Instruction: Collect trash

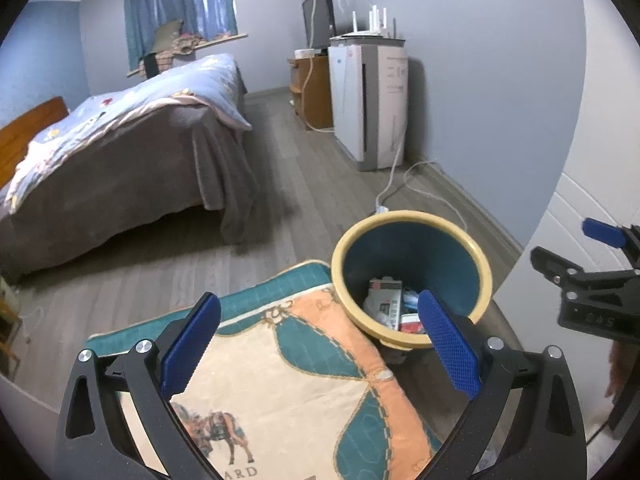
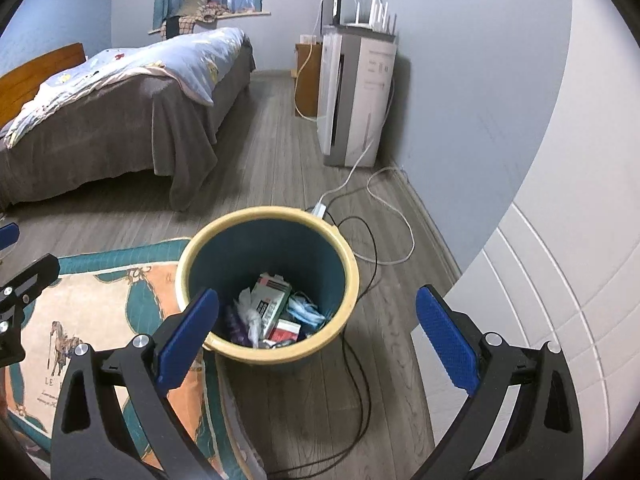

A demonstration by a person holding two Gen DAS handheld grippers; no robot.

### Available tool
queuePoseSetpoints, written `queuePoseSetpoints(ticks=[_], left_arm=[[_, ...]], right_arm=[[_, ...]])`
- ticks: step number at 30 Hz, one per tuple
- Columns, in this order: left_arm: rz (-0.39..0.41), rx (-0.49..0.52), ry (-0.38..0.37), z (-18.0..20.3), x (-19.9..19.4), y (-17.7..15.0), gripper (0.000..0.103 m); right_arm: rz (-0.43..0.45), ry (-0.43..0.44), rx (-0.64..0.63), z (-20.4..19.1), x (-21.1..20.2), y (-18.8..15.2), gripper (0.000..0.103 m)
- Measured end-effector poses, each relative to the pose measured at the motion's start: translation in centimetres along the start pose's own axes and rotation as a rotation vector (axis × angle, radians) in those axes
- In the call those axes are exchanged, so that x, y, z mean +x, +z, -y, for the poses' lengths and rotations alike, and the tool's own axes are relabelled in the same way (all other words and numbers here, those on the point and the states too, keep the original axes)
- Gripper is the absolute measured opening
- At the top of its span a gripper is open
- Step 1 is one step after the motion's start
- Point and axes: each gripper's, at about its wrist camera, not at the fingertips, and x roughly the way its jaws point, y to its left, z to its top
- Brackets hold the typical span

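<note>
Above the bin (image 2: 266, 284) | right tool (image 2: 316, 328) spread wide, empty, likely just unloaded | left tool (image 1: 320, 344) beside bin, also wide, empty | trash (image 2: 272, 312) lies inside bin, beside rug (image 2: 120, 300)

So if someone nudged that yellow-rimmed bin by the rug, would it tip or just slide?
Probably slide. The bin looks like thin plastic holding only a shallow layer of cartons and wrappers, so likely light. It stands on smooth wood floor. It widens toward the rim, so a high push might tip it.
</note>
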Motion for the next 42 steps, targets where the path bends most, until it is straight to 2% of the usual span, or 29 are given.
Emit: queuePoseSetpoints(ticks=[16, 42], left_arm=[[0.005, 0.026, -0.007, -0.2, -0.9, -0.4, 0.098], [0.013, 0.037, -0.006, -0.2, -1.5, -0.5, 0.098]], right_arm=[[-0.019, -0.024, 0.029, 0.1, 0.1, -0.3, 0.097], [-0.028, -0.027, 0.010, -0.3, 0.2, -0.5, 0.097]])
